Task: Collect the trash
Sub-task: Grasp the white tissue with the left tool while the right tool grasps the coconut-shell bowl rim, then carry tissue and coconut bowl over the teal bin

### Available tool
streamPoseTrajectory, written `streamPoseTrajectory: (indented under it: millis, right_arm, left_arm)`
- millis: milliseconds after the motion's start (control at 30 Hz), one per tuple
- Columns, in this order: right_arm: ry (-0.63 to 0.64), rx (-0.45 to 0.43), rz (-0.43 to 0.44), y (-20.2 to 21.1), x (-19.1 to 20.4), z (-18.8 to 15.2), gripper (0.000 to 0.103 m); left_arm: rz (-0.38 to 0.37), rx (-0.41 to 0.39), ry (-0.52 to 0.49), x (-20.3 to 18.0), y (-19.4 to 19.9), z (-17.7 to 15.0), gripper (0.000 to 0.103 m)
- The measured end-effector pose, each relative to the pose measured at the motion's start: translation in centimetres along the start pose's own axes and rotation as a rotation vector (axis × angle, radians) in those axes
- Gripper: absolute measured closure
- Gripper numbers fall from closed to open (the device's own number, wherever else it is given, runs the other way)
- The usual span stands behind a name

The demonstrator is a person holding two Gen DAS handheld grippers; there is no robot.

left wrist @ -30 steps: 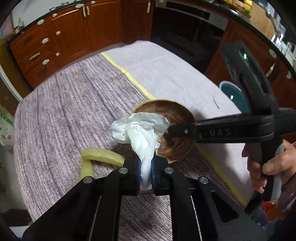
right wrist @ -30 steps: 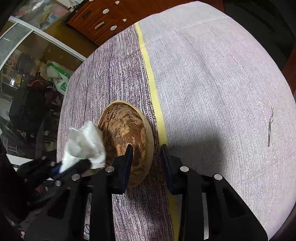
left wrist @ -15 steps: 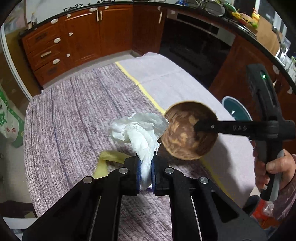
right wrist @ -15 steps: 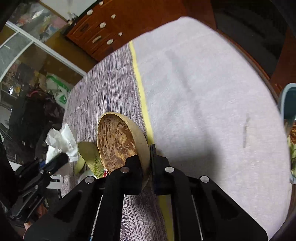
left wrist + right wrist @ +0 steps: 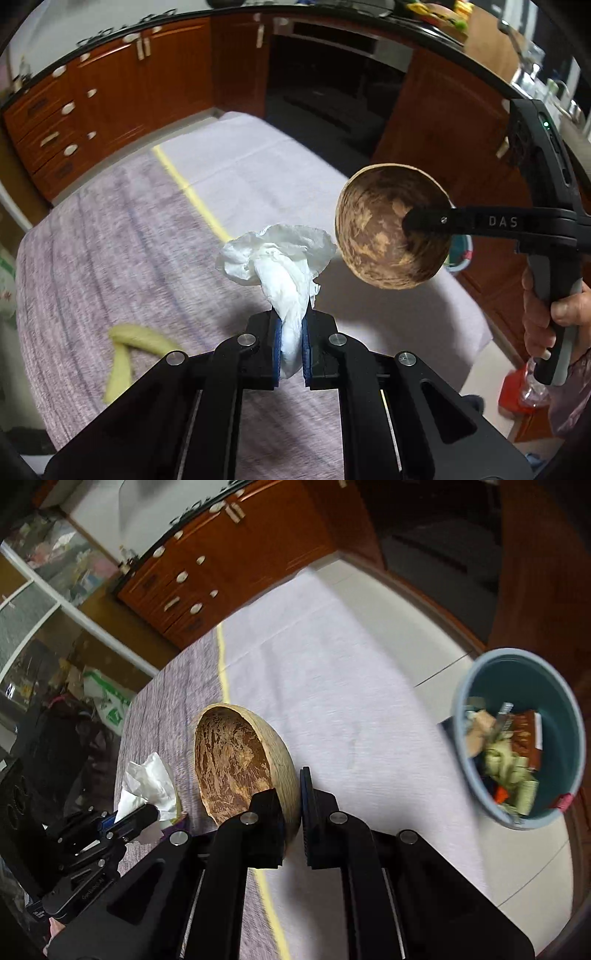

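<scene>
We see red-brown cabinets (image 5: 110, 96) with pale handles along the far wall, a dark oven (image 5: 332, 81) beside them, a pale floor (image 5: 436, 653), and a glass partition (image 5: 33, 627) at left.

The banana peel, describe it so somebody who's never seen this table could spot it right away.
Start at the table with the striped purple cloth. Near its edge, left of the left gripper, lies the banana peel. It is pale yellow, limp and forked, and unlike the tissue and coconut shell, nothing holds it.
</scene>
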State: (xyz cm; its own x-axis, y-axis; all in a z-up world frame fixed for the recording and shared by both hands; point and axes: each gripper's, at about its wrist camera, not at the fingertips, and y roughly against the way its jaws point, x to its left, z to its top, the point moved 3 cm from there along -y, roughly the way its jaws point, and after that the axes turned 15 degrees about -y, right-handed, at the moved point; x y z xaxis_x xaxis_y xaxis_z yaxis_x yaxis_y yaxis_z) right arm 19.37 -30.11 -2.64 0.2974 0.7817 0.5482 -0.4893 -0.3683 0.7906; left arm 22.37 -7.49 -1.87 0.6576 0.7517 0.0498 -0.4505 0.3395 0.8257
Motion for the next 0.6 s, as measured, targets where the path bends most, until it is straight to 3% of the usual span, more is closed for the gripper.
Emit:
streamPoseTrajectory:
  millis: [367, 600]
  right_arm:
    - [-0.168, -0.174, -0.039, 8.4, -10.7, 2.9, 0.096]
    - [-0.262, -0.240, -0.066, 11.3, -16.9, 4.1, 0.096]
  left_arm:
    - [-0.093, 0.005, -0.173, -9.5, -4.0, 6.1, 0.094]
    - [-0.145, 0.029, -0.238, -14.4, -7.2, 9.0, 0.094]
